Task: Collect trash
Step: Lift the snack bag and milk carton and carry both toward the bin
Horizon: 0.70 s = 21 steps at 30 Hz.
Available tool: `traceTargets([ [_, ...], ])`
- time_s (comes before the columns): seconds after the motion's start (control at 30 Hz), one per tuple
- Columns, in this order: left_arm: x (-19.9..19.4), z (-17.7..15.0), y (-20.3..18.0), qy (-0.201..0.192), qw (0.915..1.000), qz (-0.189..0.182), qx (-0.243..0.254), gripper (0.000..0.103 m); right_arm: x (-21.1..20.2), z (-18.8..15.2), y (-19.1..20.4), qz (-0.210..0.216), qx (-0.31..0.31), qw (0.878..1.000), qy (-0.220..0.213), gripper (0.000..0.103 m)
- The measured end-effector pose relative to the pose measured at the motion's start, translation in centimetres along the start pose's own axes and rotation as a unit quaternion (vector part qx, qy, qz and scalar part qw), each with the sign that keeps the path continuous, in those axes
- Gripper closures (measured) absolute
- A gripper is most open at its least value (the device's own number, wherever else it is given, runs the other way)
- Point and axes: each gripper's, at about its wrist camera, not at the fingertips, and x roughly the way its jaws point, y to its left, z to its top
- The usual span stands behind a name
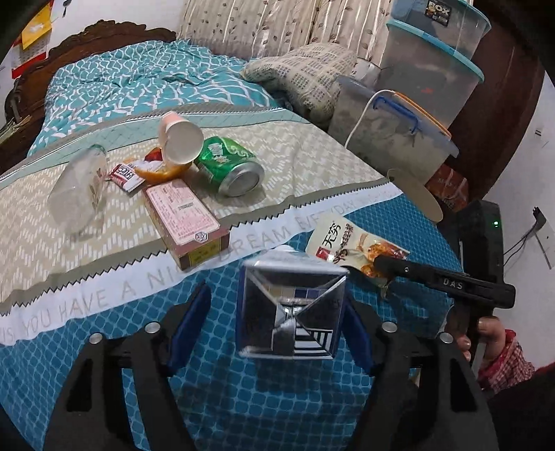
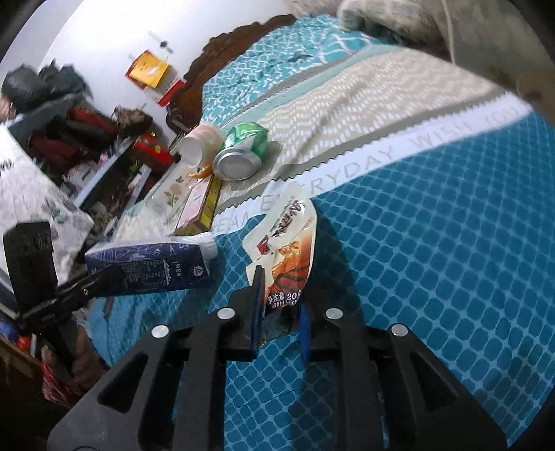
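A bedroom, filled mostly by a bed under a teal lattice quilt with a beige chevron band and a white strip of lettering. At its head, a dark carved headboard; behind, a pale leaf-print curtain. Beside the bed, stacked clear storage bins with teal lids, a folded grey-patterned blanket leaning against them. On the far wall, a red and yellow calendar.

On the beige band, clustered close together: a clear plastic cup on its side, a pink cardboard box, a green soda can lying down, a tipped paper cup resting over orange peel, a small red-white sachet.

Lower, on the teal part: a blue milk carton clamped between the blue pads of the left gripper; a snack wrapper pinched at its near end by the right gripper.
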Motion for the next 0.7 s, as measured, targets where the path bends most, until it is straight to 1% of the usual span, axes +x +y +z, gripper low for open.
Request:
traceTargets([
  [0.03, 0.0, -0.1, 0.0, 0.002, 1.0000, 0.001, -0.002, 0.031, 0.0, 0.0, 0.3, 0.000, -0.004, 1.000, -0.001, 0.068],
  [0.07, 0.1, -0.2, 0.1, 0.005, 1.0000, 0.003, -0.003, 0.029, 0.0, 0.0, 0.4, 0.000, -0.004, 1.000, -0.003, 0.046],
  [0.1, 0.1, -0.2, 0.1, 0.008, 0.9999, 0.006, -0.003, 0.027, -0.2, 0.0, 0.4, 0.000, -0.002, 1.000, -0.009, 0.029],
  [0.13, 0.2, -0.3, 0.1, 0.011, 0.9999, 0.008, -0.001, 0.026, -0.5, -0.1, 0.3, 0.001, 0.002, 1.000, -0.022, 0.029],
  [0.27, 0.6, -0.8, -0.2, 0.023, 0.9996, 0.010, 0.010, 0.025, -0.6, 0.1, -0.3, -0.002, 0.006, 1.000, -0.021, 0.029],
  [0.33, 0.9, -1.0, -0.4, 0.032, 0.9993, 0.014, 0.013, 0.020, -0.8, 0.3, -0.6, -0.008, 0.009, 1.000, -0.022, 0.029],
  [0.37, 1.0, -1.2, -0.4, 0.036, 0.9991, 0.016, 0.014, 0.019, -0.9, 0.3, -0.8, -0.010, 0.012, 1.000, -0.024, 0.029],
  [0.53, 1.8, -2.1, -0.4, 0.058, 0.9979, 0.023, 0.020, 0.019, -1.0, 0.5, -2.0, -0.014, 0.029, 0.999, -0.024, 0.029],
  [0.7, 3.0, -2.8, 0.4, 0.083, 0.9960, 0.032, 0.006, 0.019, -1.0, 0.8, -3.2, -0.017, 0.047, 0.998, -0.023, 0.030],
])
